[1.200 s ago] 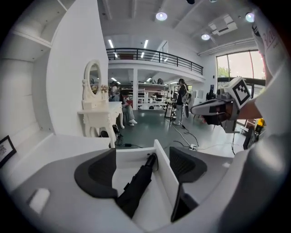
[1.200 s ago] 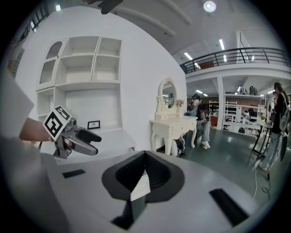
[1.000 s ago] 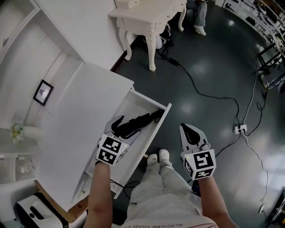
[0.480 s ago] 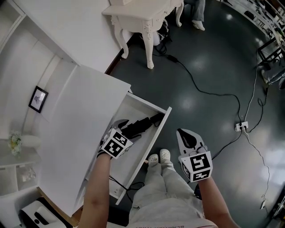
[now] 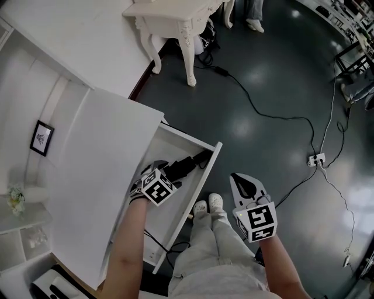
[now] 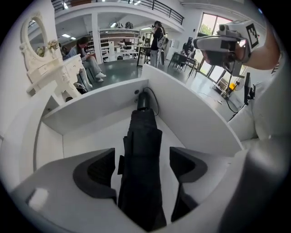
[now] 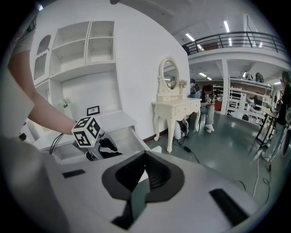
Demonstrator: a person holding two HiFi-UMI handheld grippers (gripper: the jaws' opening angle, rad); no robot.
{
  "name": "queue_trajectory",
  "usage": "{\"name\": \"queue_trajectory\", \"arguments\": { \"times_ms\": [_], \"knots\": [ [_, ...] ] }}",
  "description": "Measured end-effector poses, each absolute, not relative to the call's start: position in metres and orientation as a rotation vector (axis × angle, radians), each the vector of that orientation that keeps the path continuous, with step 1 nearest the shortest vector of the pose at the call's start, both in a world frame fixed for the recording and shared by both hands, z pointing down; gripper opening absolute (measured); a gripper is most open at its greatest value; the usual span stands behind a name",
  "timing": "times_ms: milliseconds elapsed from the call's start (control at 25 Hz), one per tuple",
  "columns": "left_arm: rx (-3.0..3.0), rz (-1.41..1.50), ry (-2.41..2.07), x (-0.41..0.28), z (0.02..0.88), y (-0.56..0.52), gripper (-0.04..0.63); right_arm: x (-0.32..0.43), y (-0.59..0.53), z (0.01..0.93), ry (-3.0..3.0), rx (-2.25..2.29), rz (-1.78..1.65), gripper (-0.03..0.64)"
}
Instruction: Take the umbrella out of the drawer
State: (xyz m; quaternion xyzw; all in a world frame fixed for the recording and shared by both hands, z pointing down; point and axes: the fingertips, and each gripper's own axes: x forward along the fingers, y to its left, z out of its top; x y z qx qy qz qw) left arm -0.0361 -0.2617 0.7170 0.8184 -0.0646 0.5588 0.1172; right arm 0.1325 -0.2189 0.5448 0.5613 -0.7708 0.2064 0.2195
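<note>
A folded black umbrella lies lengthwise in the open white drawer. My left gripper is down inside the drawer, open, with one jaw on each side of the umbrella. In the left gripper view the cloth fills most of the gap between the pads, and the umbrella's handle end points at the drawer's far wall. My right gripper hangs outside the drawer to the right, over the dark floor, shut with nothing in it. The right gripper view shows its jaws meeting, and the left gripper beyond.
The white cabinet top borders the drawer on the left, with a small picture frame on a shelf. A white dressing table stands ahead. A black cable and a power strip lie on the floor. My feet are by the drawer front.
My left gripper has pushed forward and down into the drawer until its jaws straddle the umbrella. The right gripper has stayed about where it was.
</note>
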Motion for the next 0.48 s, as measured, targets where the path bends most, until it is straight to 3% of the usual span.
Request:
{"name": "queue_trajectory", "arguments": {
  "times_ms": [480],
  "knots": [
    [2.275,1.78,-0.033,-0.046,0.756,-0.255,0.371,0.131,-0.216,0.56,-2.124,1.53,0.595,0.005]
  ]
}}
